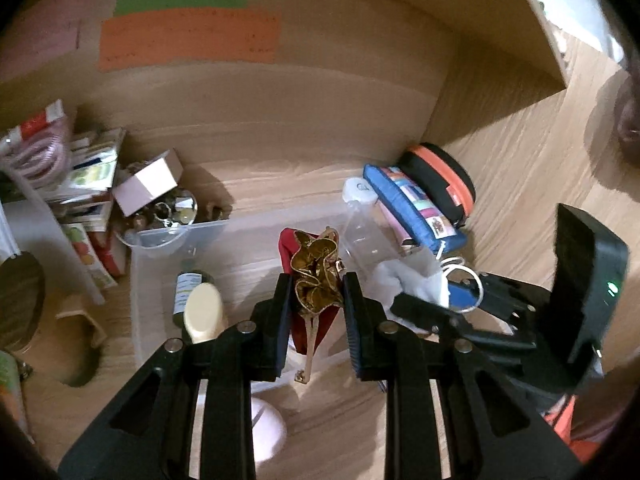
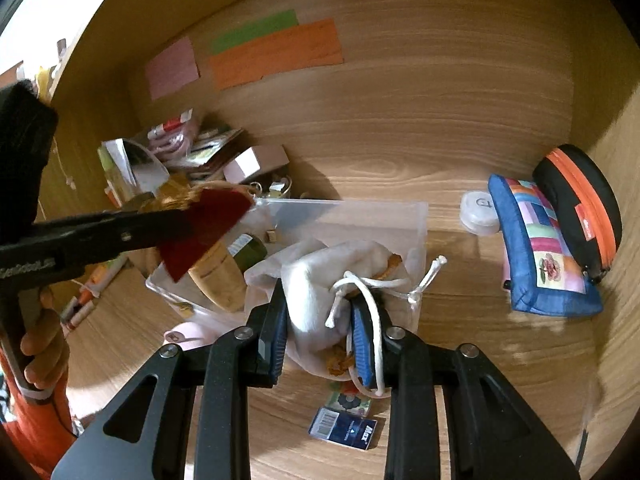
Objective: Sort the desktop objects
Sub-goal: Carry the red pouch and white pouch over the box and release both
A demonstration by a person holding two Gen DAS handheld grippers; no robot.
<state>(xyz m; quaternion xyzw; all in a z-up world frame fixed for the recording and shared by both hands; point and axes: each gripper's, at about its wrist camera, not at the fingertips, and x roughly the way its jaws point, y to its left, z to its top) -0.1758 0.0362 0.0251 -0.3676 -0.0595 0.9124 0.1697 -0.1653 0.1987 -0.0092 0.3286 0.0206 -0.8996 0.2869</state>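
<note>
Orange [image 2: 276, 54], green [image 2: 256, 30] and pink [image 2: 172, 66] paper strips are stuck on the wooden back wall [image 2: 440, 80].

Place: a home desk nook.
Evidence: wood-grain desktop [image 2: 400, 168] and walls, paper notes [image 2: 276, 56] stuck upper left, pouches [image 2: 536, 248] at right.

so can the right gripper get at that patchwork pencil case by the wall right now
Probably not yet. The right gripper is shut on a white drawstring pouch over the clear bin. The path to the patchwork pencil case looks open, but the pouch must go first.
</note>
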